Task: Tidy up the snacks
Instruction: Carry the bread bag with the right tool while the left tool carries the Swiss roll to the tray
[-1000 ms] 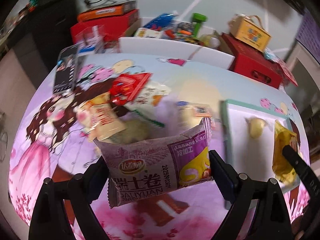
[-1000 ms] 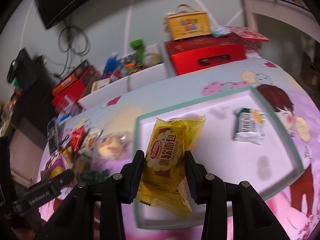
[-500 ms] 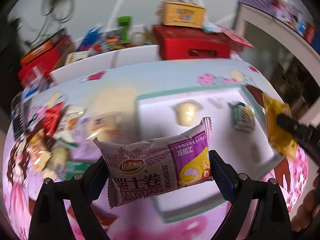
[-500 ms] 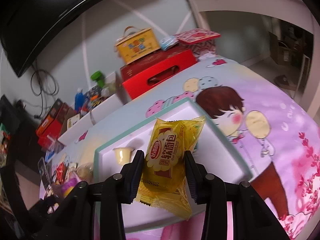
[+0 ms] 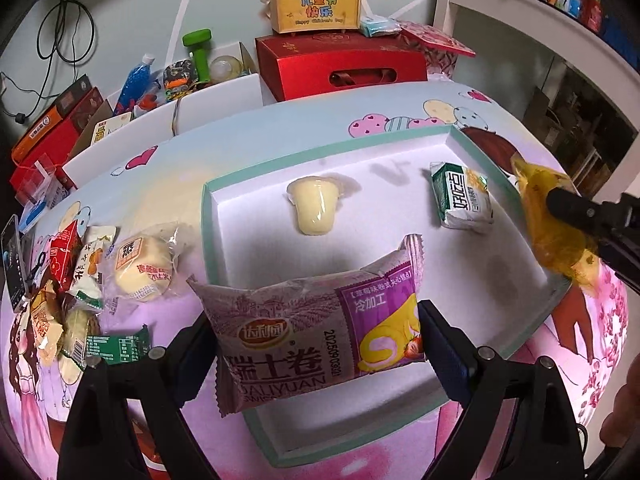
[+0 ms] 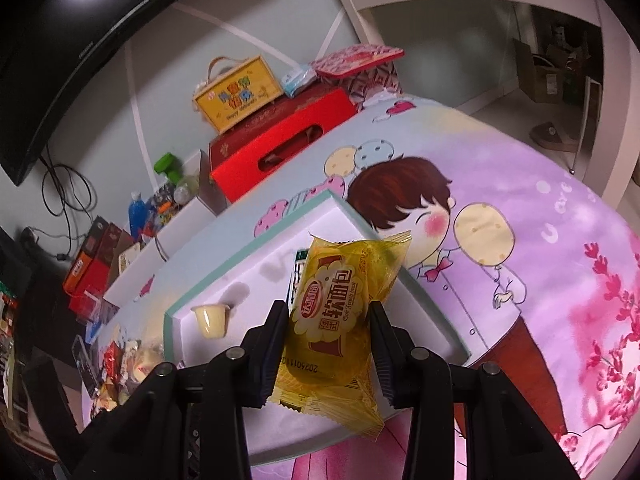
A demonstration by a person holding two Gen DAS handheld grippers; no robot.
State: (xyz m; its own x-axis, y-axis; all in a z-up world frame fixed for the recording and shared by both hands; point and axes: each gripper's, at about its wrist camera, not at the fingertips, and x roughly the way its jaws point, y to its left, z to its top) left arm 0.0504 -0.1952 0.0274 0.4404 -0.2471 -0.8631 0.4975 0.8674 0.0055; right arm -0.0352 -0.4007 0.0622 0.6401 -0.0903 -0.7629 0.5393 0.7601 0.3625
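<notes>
The left gripper [image 5: 318, 328] is clamping a purple-and-white plastic swiss-roll packet [image 5: 312, 320] by its ends above the white, teal-rimmed tray [image 5: 248, 184], while the right gripper [image 6: 329, 334] is pinching a yellow plastic soft-bread packet [image 6: 336, 320] over the tray's far corner, where it is risking a drop outside the rim.

Right gripper [image 6: 330, 332]: black, jaws clamped on both sides of a yellow bread packet [image 6: 340, 320], upright, red-and-white label facing the camera. Below it: white tray [image 6: 256, 264] with a teal rim, on a cartoon-printed tablecloth [image 6: 520, 208]. In the tray: one pale yellow jelly cup [image 6: 212, 320] at left; a green-and-white packet [image 6: 298, 268], mostly hidden behind the yellow one. Beyond the tray: red gift box [image 6: 280, 148] bearing a yellow carry box [image 6: 238, 92]. Far left on the cloth: a loose snack pile [image 6: 128, 364], blurred.
</notes>
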